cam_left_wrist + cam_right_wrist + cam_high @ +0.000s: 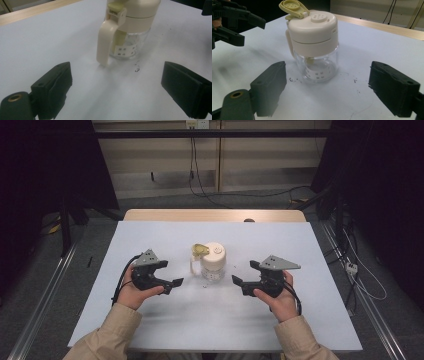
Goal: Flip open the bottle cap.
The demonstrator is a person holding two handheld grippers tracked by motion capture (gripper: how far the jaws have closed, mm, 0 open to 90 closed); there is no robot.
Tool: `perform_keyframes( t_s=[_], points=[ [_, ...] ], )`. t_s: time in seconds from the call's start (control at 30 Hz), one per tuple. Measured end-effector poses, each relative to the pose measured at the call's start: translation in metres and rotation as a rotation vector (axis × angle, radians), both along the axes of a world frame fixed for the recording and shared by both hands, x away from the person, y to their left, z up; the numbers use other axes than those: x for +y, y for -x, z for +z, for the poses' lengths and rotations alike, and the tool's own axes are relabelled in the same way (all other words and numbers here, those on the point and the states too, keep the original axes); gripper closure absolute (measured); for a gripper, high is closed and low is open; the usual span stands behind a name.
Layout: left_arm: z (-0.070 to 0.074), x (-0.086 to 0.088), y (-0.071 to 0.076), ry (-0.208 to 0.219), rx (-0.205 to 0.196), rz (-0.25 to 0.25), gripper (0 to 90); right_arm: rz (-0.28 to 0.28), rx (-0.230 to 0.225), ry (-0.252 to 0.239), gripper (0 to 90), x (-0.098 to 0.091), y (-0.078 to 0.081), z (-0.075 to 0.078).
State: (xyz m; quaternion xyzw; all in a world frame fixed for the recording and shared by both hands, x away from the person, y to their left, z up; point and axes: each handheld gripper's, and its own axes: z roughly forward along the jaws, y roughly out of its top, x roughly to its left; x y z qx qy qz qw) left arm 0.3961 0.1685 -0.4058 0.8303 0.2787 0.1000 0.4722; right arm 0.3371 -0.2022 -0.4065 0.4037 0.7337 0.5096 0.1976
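Cream handle (106,42) facing left gripper (172,282)

The jar (315,47) stands upright on the worktop (367,50), ahead of my right jaws and centred between them, touching neither. Its body is clear glass with a small printed label inside, under a cream cap with a sprinkle top. The cap's flip lid (294,7) stands open, and a cream handle (106,42) hangs down toward my left jaws.

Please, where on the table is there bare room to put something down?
The white table is bare along its near edge, behind the jar toward the wooden strip, and at both far corners. It is crowded in the middle, where the left gripper and right gripper flank the jar.
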Motion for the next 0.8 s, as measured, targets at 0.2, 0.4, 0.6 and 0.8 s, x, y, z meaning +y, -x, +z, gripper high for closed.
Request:
perform_keyframes(
  t_s=[0.2,0.4,0.6,0.8],
  points=[
    [-0.002,0.005,0.003,0.000,0.008,0.002,9.6,-0.009,0.004,-0.003,14.4,-0.006,0.004,-0.005],
    [-0.004,0.009,0.005,-0.007,0.004,-0.004,9.6,-0.014,0.009,0.001,14.3,-0.011,0.008,-0.008],
    [-0.007,0.014,0.007,-0.003,0.006,0.002,9.3,-0.024,0.013,0.001,14.3,-0.017,0.011,-0.011],
    [-0.007,0.018,0.009,-0.002,0.004,0.001,9.3,-0.026,0.011,-0.003,14.1,-0.021,0.013,-0.013]
  ],
)
